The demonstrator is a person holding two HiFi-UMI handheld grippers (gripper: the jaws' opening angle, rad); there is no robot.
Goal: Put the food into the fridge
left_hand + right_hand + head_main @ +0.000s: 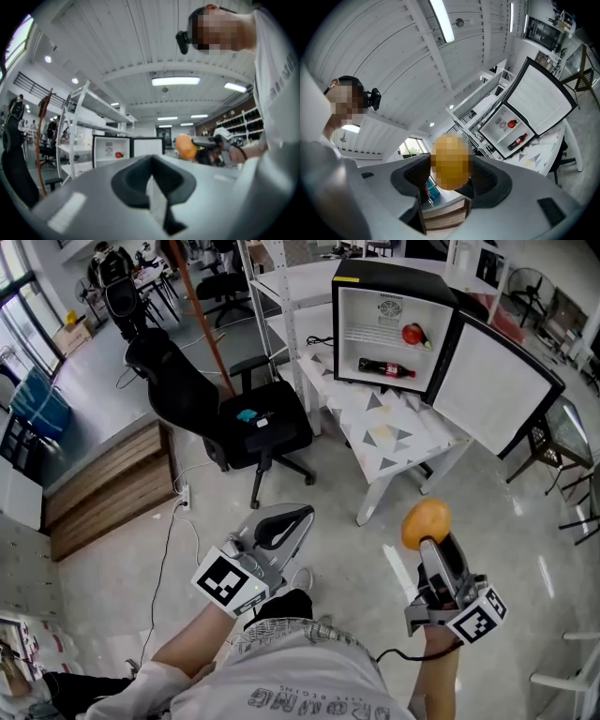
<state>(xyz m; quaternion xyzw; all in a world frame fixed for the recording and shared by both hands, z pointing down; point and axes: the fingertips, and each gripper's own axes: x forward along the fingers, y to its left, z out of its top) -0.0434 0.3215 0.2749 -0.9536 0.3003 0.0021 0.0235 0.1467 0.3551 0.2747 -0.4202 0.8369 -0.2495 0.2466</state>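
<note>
Food [426, 521], round and orange, sat clamped in the right tongs [427, 538], held in the air above the floor and well apart from the fridge [394, 282]. The left tongs [298, 515] were closed with nothing between them, low beside the person's body. The fridge stood on a white surface [398, 432] patterned with grey triangles, its door [487, 381] swung wide. Inside, a red item [412, 334] lay on the upper shelf and a cola bottle [386, 367] lay on its side below. A black office chair [253, 423] stood left of the surface.

Bright ceiling tubes [176, 81] overhead; fisheye edges dark, foreground blurred.
</note>
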